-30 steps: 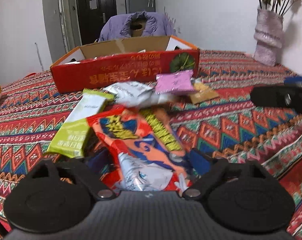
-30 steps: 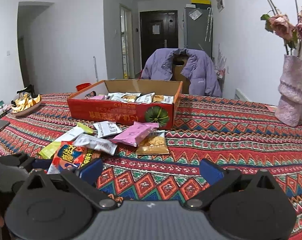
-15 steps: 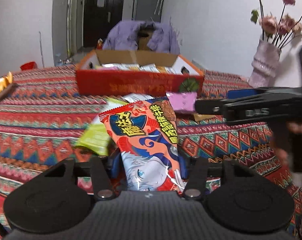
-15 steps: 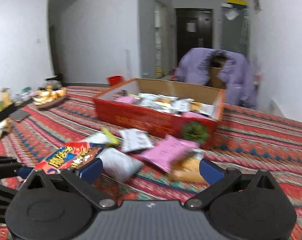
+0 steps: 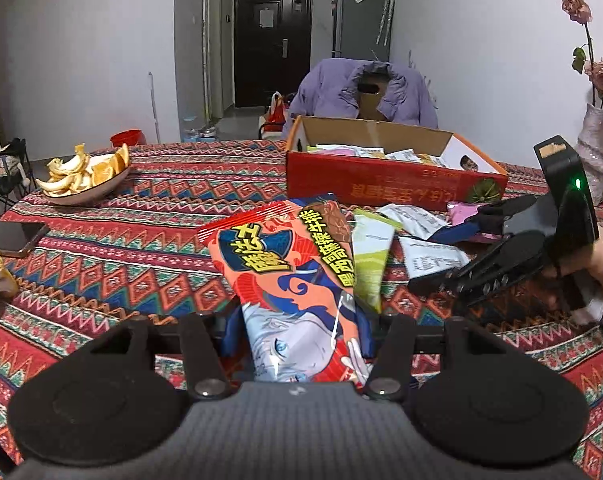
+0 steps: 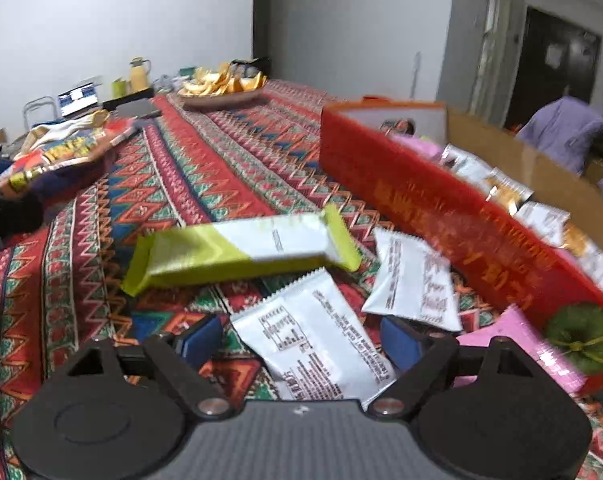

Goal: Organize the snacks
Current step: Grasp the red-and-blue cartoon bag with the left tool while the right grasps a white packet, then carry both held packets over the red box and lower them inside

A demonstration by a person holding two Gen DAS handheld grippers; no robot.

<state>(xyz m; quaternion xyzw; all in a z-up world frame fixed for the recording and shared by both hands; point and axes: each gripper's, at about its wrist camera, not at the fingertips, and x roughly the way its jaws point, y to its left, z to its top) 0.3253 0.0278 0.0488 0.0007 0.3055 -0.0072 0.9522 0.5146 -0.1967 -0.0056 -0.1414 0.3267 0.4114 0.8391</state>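
Step in hand: we carry one snack and line up on another; the red cardboard box (image 5: 385, 184) already holds several packets.
Left gripper (image 5: 299, 330): clamped on the orange anime-print snack bag (image 5: 297, 280), lifted clear of the patterned tablecloth (image 5: 133, 240); the box stands at one o'clock of it.
Right gripper (image 6: 301, 340): its jaws have just been closing, the white sachet (image 6: 321, 344) lies between them, pads not yet pressing it; we judge it ungripped.
Other loose snacks: green-and-white bar (image 6: 237, 250) at eleven o'clock of the sachet; second white sachet (image 6: 415, 280) at one o'clock; pink packet (image 6: 521, 344) against the box wall.
Next move: we think, the bag goes over the box rim and drops; right closes squarely.
Pose: both grippers tilt downward; the right is rolled.
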